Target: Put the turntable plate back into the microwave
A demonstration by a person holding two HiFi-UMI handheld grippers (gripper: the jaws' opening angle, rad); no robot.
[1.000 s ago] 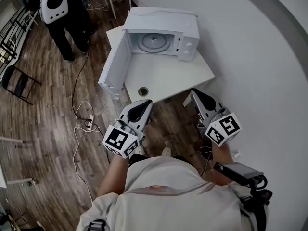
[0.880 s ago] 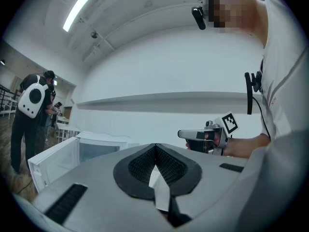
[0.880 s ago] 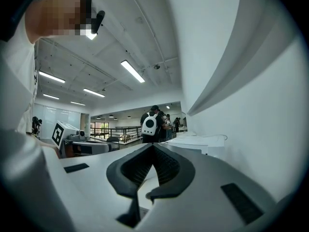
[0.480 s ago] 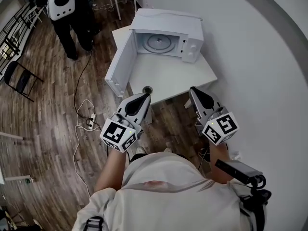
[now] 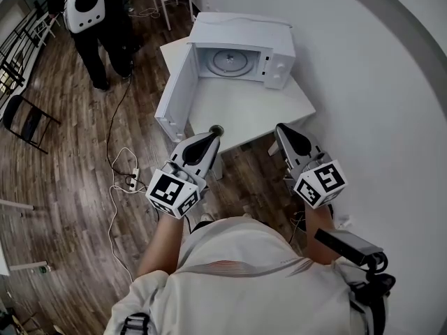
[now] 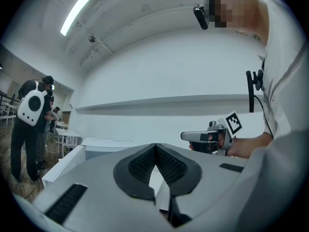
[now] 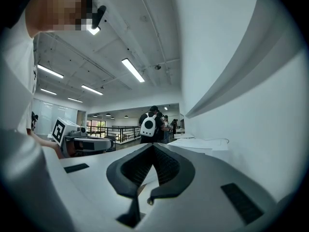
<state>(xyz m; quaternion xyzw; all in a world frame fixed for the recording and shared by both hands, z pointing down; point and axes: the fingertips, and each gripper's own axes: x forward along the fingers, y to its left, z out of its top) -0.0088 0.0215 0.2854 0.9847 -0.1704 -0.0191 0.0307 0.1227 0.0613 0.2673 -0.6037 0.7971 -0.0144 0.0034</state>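
Note:
A white microwave (image 5: 241, 47) stands on a white table (image 5: 258, 110) with its door (image 5: 174, 93) swung open to the left. The round glass turntable plate (image 5: 229, 61) lies flat inside the cavity. My left gripper (image 5: 208, 141) hovers at the table's near edge, shut and holding nothing; its jaws (image 6: 155, 148) meet at the tip. My right gripper (image 5: 285, 132) is level with it to the right, also shut and holding nothing (image 7: 153, 148). Both point toward the microwave, well short of it.
A round cable hole (image 5: 216, 128) sits at the table's near edge by my left gripper. A white wall (image 5: 363, 82) runs along the right. A person with a white backpack (image 5: 84, 5) stands at the far left. Cables and a power strip (image 5: 130, 180) lie on the wooden floor.
Both grippers have edged slightly forward toward the table's near edge, still shut. The plate and the microwave door have not moved.

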